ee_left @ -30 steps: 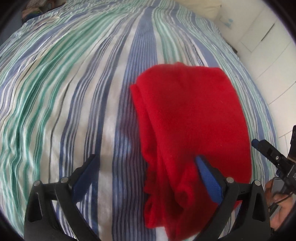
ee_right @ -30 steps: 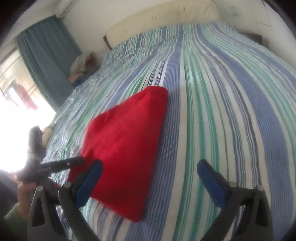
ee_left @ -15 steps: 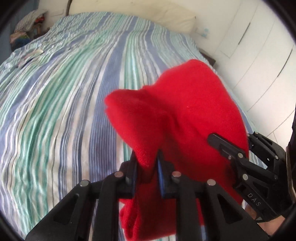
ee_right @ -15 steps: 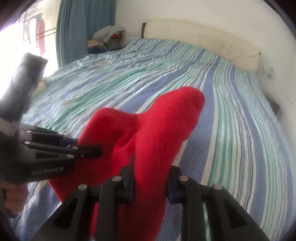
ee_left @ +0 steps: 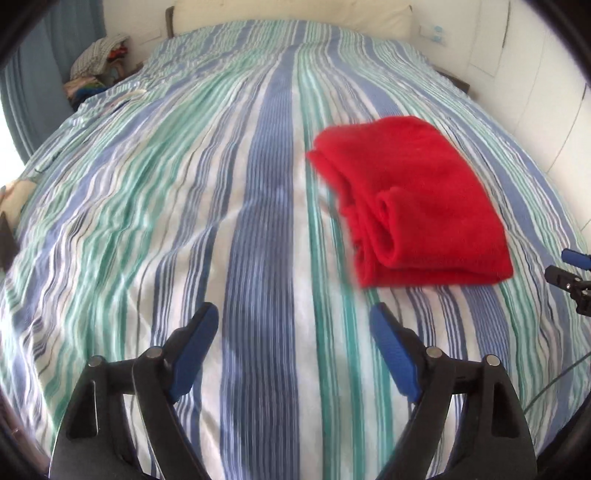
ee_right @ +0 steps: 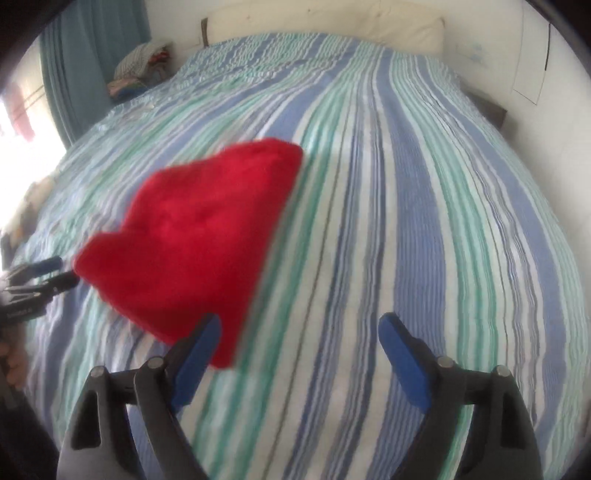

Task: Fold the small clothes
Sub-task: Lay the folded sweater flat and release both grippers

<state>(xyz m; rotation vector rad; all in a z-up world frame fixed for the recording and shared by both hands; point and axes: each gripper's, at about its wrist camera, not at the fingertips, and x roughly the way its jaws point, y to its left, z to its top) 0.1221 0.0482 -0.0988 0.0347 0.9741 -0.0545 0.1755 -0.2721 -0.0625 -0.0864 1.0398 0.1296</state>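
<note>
A folded red garment (ee_left: 417, 199) lies on the striped bedspread (ee_left: 258, 206), up and to the right of my left gripper (ee_left: 293, 317). That gripper's jaws are opening, with only bedspread between the blue pads. The right wrist view is blurred: the red garment (ee_right: 199, 236) sits left of centre, its near corner just behind the left pad. My right gripper (ee_right: 299, 328) is opening too, nothing between its pads. The right gripper's tips (ee_left: 569, 273) poke in at the right edge of the left wrist view. The left gripper (ee_right: 40, 277) shows at the far left of the right wrist view.
A cream headboard (ee_left: 295, 11) closes the far end of the bed. A pile of clothes (ee_left: 99, 70) sits at the far left corner beside a blue curtain (ee_right: 96, 59). White wardrobe doors (ee_left: 546, 96) run along the right. A hand (ee_right: 14, 362) shows at the left edge.
Both grippers closed on the red garment, lifted and folded it over, then let go and pulled back. The garment now lies folded flat and both sets of jaws stand apart.
</note>
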